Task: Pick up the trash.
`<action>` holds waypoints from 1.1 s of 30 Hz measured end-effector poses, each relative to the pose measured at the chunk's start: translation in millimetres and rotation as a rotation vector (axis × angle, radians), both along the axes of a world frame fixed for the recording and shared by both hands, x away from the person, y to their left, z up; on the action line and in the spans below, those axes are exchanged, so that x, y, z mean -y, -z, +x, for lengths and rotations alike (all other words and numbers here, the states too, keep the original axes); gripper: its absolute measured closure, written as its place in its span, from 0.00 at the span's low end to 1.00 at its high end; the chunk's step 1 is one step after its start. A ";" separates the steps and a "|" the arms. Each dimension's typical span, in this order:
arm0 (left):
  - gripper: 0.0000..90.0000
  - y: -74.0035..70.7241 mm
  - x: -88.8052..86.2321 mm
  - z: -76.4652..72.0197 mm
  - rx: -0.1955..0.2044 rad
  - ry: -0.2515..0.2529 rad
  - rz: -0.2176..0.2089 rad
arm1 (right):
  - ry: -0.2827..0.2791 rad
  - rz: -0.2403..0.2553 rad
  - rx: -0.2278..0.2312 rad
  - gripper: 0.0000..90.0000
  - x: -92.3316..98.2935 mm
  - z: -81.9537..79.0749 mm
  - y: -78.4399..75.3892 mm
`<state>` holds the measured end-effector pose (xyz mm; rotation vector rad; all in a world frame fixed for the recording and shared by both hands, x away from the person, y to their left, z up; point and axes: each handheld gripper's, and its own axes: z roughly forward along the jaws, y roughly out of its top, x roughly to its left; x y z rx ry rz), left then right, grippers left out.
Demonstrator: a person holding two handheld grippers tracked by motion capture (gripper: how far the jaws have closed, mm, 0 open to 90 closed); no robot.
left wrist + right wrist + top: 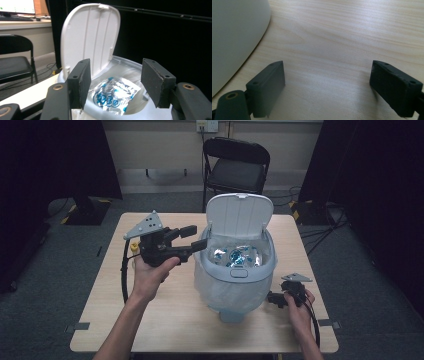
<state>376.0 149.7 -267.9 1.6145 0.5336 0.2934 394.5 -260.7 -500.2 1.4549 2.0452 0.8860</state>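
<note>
a white bin point(235, 280) stands in the middle of the table point(165, 320) with its lid point(239, 215) flipped up. inside it lies a shiny packet point(113, 95) with blue print, on a clear bag lining. the left gripper point(192, 238) is held up beside the bin's rim, its jaws spread wide with nothing between them. the right gripper point(272, 298) rests low on the table, just beside the bin's base, jaws also spread wide and empty.
</note>
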 end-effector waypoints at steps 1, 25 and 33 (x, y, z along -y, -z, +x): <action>0.45 1.6 -1.5 0.3 0.000 -0.009 0.008 | 0.002 0.002 -0.001 0.13 -0.2 0.2 0.0; 0.40 66.7 -57.9 -15.8 -0.083 -0.185 0.106 | 0.002 0.002 -0.001 0.13 -0.4 0.7 0.0; 0.41 103.1 -76.9 -21.4 -0.167 -0.198 0.131 | 0.002 0.002 -0.001 0.13 -0.4 0.8 0.0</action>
